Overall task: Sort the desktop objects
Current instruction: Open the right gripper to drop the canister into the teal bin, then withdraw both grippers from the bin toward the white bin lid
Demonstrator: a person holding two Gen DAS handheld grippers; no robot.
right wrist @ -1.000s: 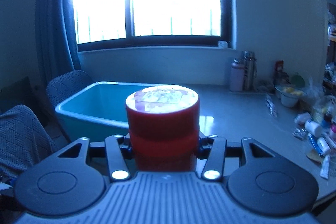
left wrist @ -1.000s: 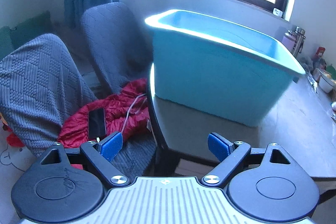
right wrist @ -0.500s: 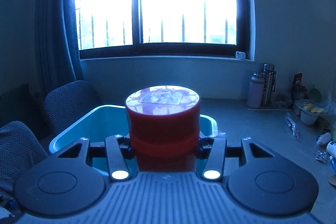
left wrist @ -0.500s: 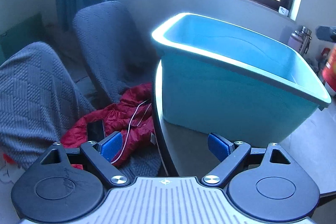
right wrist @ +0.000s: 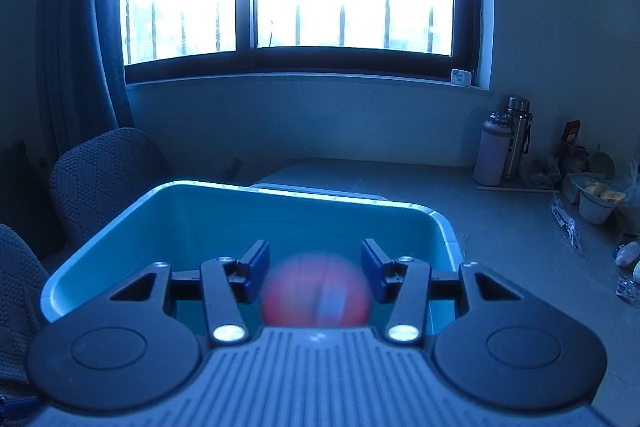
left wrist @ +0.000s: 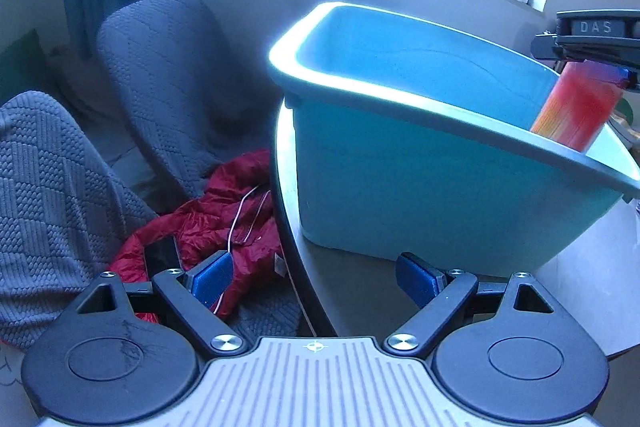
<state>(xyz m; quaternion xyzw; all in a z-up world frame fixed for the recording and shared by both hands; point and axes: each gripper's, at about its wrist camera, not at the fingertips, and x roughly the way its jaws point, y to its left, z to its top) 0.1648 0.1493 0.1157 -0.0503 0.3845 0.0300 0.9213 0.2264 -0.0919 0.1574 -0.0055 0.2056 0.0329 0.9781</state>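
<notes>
A large teal plastic bin (left wrist: 420, 187) stands on the grey table; it also shows in the right wrist view (right wrist: 224, 211). My right gripper (right wrist: 314, 267) is open above the bin's near end. A red can (right wrist: 316, 295), blurred by motion, is just below its spread fingers, free of them. In the left wrist view the red can (left wrist: 576, 107) is tilted over the bin's right end, under the right gripper (left wrist: 596, 39). My left gripper (left wrist: 316, 279) is open and empty, low at the table's left edge, in front of the bin.
Two grey chairs (left wrist: 168, 75) stand left of the table, with a red jacket (left wrist: 224, 211), a phone and a white cable on one seat. Two bottles (right wrist: 504, 143), a cup (right wrist: 598, 203) and small clutter sit at the table's right side. A window is behind.
My right gripper has moved over the bin, opened and let go of the red can, which is dropping. The left gripper shifted slightly and stays open.
</notes>
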